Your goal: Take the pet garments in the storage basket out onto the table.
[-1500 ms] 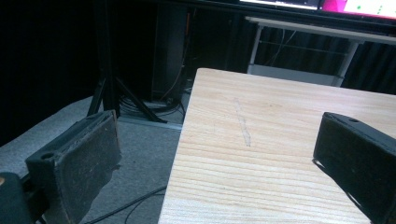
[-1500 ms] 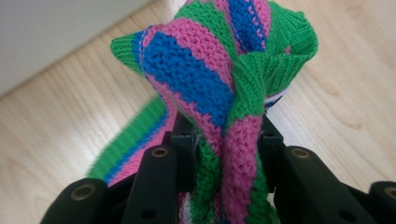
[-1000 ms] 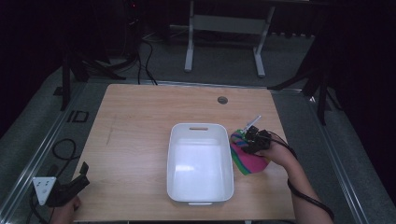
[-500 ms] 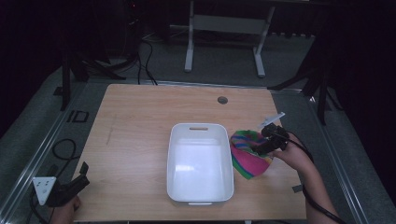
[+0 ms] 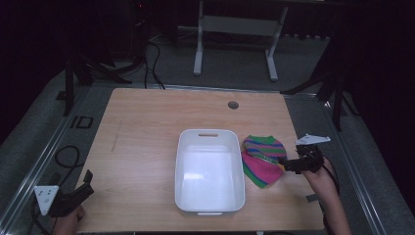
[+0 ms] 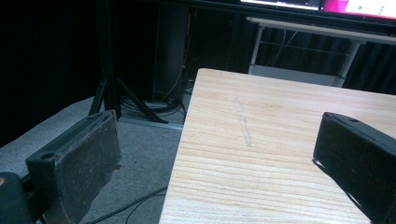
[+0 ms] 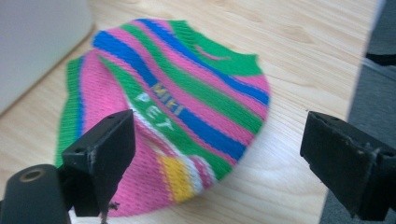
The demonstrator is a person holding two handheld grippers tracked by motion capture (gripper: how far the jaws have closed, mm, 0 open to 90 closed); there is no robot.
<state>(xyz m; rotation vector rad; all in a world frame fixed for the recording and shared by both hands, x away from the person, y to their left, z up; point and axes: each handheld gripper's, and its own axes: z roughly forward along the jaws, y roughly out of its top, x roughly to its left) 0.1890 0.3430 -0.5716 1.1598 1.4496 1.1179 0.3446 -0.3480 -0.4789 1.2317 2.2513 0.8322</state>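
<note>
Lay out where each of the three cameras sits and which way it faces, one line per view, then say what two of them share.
High view: above the person's side, looking forward and down on the table; both forearms, left gripper, right gripper.
Left gripper view: on the left gripper, facing the table's bare near-left corner; open jaws.
Right gripper view: on the right gripper, facing down on the striped knit piece; open jaws.
Shared: high and right gripper views show the knit piece beside the white bin.

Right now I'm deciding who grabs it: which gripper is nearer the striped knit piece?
Right. The right gripper sits at the edge of the striped knit piece, jaws open; the left gripper is at the table's near-left corner, beyond the white bin.
</note>
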